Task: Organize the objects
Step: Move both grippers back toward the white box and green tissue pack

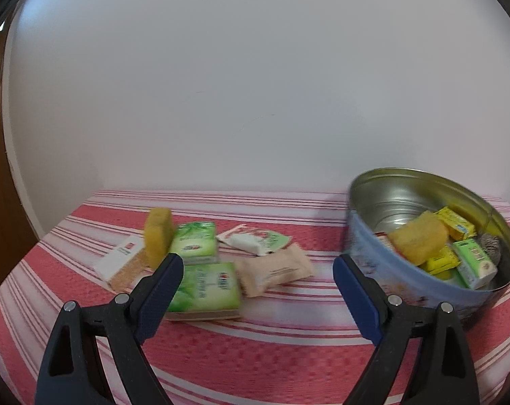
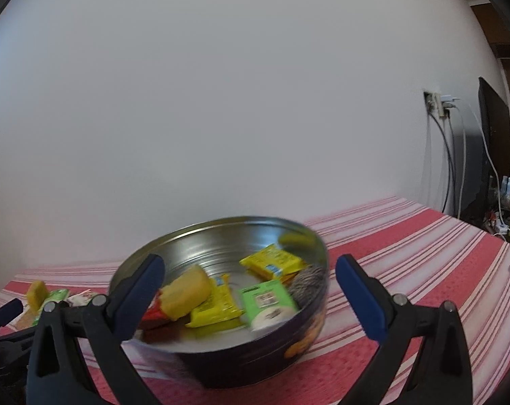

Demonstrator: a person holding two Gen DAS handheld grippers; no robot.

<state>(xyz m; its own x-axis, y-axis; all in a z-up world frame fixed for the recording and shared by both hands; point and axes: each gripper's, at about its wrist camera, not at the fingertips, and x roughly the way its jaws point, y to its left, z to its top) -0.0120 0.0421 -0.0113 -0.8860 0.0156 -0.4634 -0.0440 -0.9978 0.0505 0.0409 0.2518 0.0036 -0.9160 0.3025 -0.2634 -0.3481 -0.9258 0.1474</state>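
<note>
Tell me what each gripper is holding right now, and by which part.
Nothing is held. The left gripper stands open over the striped cloth, short of the green packets. The right gripper is open too, its fingers either side of the round tin, not touching it.

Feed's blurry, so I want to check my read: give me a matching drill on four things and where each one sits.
Things:
1. Beige sachet
2. Steel scourer
3. White box
4. Left gripper

Places:
A. inside the tin
B. far left of the loose pile
C. cloth, between green packs and tin
D. open above the pile

Pairs: 1-C, 2-A, 3-B, 4-D
</note>
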